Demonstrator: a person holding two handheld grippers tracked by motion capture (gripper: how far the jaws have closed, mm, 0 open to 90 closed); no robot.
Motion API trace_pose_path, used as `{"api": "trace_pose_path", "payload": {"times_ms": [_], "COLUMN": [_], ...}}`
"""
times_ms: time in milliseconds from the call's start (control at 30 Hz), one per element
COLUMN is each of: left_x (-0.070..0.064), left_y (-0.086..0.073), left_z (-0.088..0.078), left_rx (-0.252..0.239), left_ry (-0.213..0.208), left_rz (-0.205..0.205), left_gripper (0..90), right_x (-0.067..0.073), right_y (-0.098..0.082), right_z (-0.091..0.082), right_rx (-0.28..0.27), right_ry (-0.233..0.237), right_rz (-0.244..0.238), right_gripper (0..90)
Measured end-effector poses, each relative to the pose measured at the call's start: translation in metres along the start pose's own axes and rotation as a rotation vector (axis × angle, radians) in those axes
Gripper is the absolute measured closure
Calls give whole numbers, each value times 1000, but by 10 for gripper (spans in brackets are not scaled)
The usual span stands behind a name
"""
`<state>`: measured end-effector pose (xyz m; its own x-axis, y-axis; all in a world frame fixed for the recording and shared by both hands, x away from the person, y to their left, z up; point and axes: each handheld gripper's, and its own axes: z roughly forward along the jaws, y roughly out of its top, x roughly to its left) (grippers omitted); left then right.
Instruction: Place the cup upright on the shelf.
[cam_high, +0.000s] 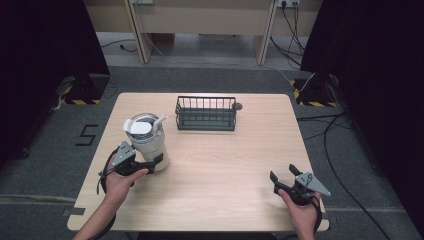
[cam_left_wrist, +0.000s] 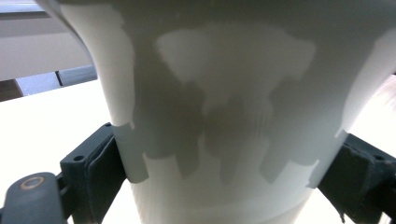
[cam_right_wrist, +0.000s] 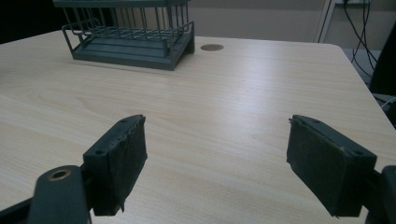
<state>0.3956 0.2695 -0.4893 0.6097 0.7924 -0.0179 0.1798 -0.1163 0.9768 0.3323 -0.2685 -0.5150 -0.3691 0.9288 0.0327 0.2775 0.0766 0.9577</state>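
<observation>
Jug (cam_high: 148, 140), pale and upright, stands on the left side of the wooden table (cam_high: 225, 170), its white lid (cam_high: 139, 126) on top with a small spout or tab sticking out toward the basket, though it's hard to make out which. Left gripper (cam_high: 150, 165) is right at the jug's lower body, and in the left gripper view the two jaws press against either side of the pale wall (cam_left_wrist: 224, 116), clamped on it. Right gripper (cam_high: 286, 174) sits near the table's front right corner, jaws spread wide over bare wood. Dark wire basket (cam_high: 205, 113) rests at the back, well apart from both.
</observation>
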Motion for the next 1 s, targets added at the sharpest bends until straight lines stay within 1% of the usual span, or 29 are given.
{"api": "trace_pose_path", "payload": {"times_ms": [233,667,1000], "left_x": [2,6,6], "left_y": [6,19,25], "left_z": [2,9,16], "left_rx": [-6,-22,-26], "left_ry": [7,13,7], "left_rz": [1,15,18], "left_gripper": [109,109,109], "right_x": [0,-1,-1], "right_y": [0,0,0], "right_z": [0,0,0], "right_rx": [-1,-1,-3], "right_ry": [1,3,3], "right_rz": [3,7,8], "right_gripper": [205,204,203]}}
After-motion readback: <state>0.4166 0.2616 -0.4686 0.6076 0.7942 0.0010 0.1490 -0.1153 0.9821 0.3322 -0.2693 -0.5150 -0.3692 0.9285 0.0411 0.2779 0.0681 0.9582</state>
